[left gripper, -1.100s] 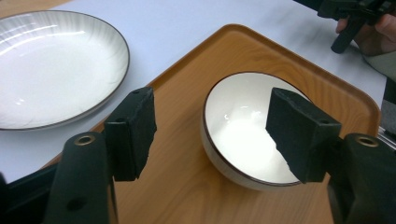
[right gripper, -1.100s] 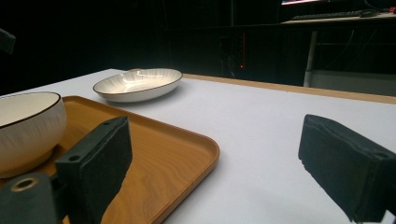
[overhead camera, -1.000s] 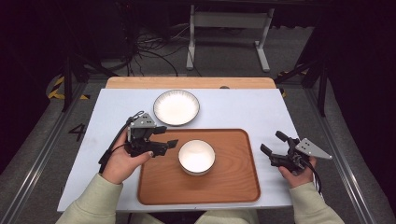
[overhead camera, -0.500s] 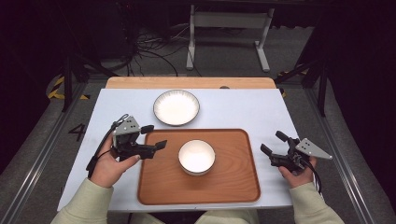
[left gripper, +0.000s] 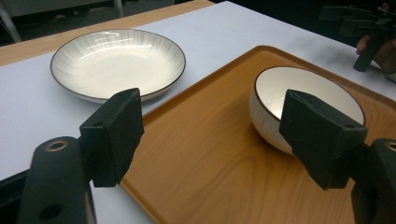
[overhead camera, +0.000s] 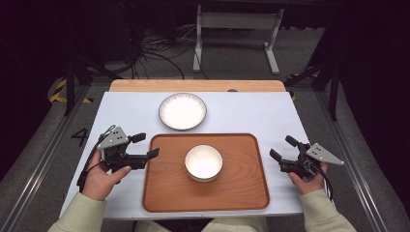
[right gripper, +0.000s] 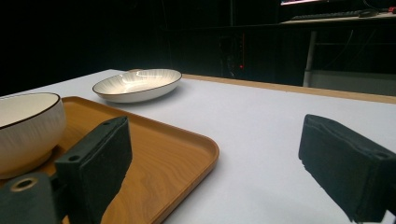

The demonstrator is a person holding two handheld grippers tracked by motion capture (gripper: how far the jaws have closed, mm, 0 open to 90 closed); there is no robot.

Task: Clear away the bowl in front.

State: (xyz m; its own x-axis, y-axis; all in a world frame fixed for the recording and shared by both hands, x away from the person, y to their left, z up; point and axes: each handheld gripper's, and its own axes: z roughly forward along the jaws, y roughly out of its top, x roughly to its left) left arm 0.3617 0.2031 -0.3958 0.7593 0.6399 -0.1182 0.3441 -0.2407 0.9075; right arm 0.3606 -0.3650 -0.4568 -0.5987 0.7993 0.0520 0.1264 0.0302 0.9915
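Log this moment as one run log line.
left tool: open, jaws just opening, empty, at tray edge | right tool: open, empty, right of tray | bowl: on tray | plate: on table

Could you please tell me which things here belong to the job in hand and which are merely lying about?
In the job: white bowl, wooden tray, left gripper, open.
Lying about: shallow white plate, right gripper, metal stand, floor cables.
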